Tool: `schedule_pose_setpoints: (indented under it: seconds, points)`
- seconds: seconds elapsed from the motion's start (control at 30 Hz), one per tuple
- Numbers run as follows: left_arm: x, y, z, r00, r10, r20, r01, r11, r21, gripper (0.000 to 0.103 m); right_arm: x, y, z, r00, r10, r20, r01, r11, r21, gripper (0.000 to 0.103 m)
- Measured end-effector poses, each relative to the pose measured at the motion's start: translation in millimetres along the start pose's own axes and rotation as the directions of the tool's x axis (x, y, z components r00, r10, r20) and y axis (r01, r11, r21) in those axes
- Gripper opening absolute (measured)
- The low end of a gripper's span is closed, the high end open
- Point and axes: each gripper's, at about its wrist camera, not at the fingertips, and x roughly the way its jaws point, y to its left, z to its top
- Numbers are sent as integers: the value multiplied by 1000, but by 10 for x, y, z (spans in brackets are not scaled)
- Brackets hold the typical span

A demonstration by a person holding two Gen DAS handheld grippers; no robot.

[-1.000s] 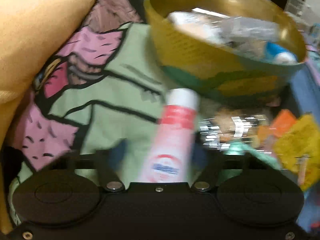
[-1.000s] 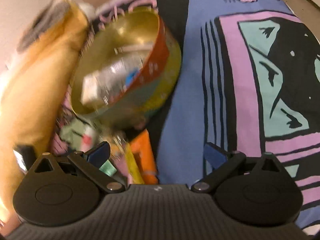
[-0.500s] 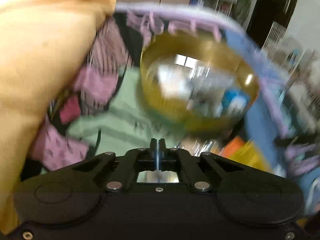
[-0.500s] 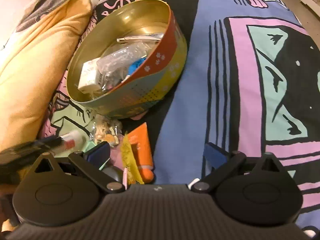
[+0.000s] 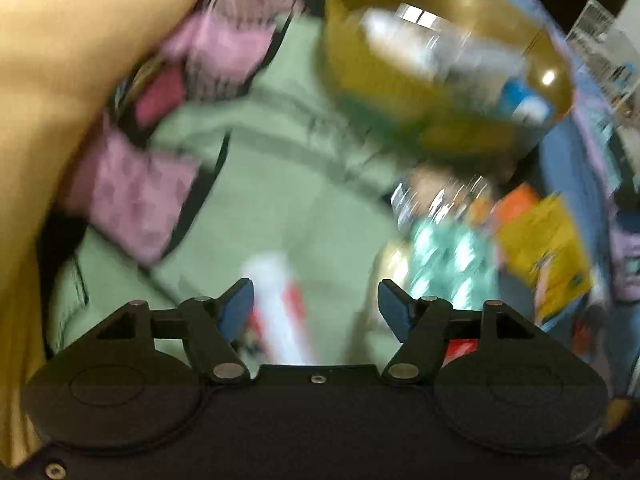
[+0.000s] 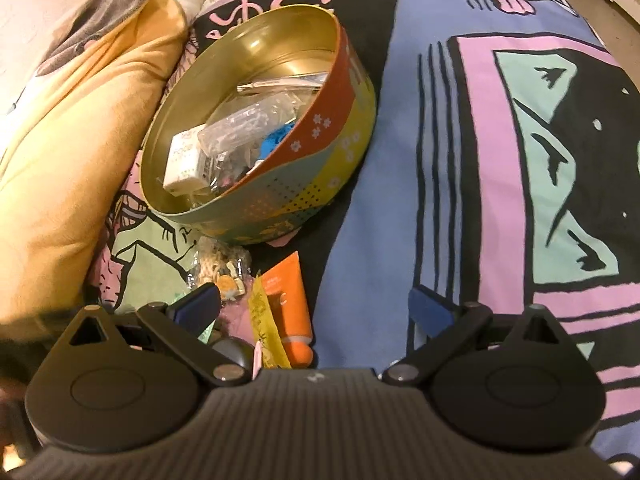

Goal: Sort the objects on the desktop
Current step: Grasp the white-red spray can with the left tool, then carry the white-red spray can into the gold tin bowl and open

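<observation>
Patterned bedspread in blue, pink, black, yellow pillow alongside, beige wall behind

tin: gold inside, red-teal-yellow floral outside | tube: orange | bedspread: blue-pink-black (cartoon print)

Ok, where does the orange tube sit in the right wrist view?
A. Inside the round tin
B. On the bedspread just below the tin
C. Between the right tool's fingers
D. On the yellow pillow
B: the orange tube lies on the bedspread, below and outside the round tin.
</observation>
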Motion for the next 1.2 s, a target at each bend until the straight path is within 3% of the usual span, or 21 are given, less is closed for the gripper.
schedule_pose_setpoints:
  seconds: [0.07,0.13,0.17,0.2,0.3,0.43,0.6,0.87,1.0,1.2]
  points:
    - [201,25,-162,998,18,-65,-18,1000,-9,69,37,34,-2,1000,0,-12,0,1000,-19,103]
    - [289,-108,-259,998,31,-54,-28,997,66,86,74,70,-11,1000,-8,-23,7,999,-35,103]
    - [308,-169,-267,998,56,-42,-51,994,99,87,87,89,-21,1000,-14,-26,13,999,-43,103]
    - [315,-251,-273,997,71,-18,-68,989,131,79,97,104,-29,999,-18,-28,16,999,-51,103]
    - [264,-362,-289,999,23,37,-28,989,144,41,89,132,-52,999,-24,-22,22,997,-69,103]
    - [190,-337,-325,999,1,35,-6,991,131,33,62,80,-50,999,-35,-13,34,998,-50,103]
    - [4,-272,-340,999,-35,28,32,992,119,32,73,32,-29,999,-37,-13,37,999,-32,103]
    - [-468,-126,-314,991,-95,99,86,992,94,32,49,51,-11,1000,-18,-8,18,999,-34,103]
    - [-714,-189,-2,979,-125,158,113,990,83,32,19,39,25,1000,2,4,-2,1000,-14,103]
    - [-871,-651,955,949,-165,269,139,984,111,33,31,-28,36,1000,-3,-2,3,1000,18,103]
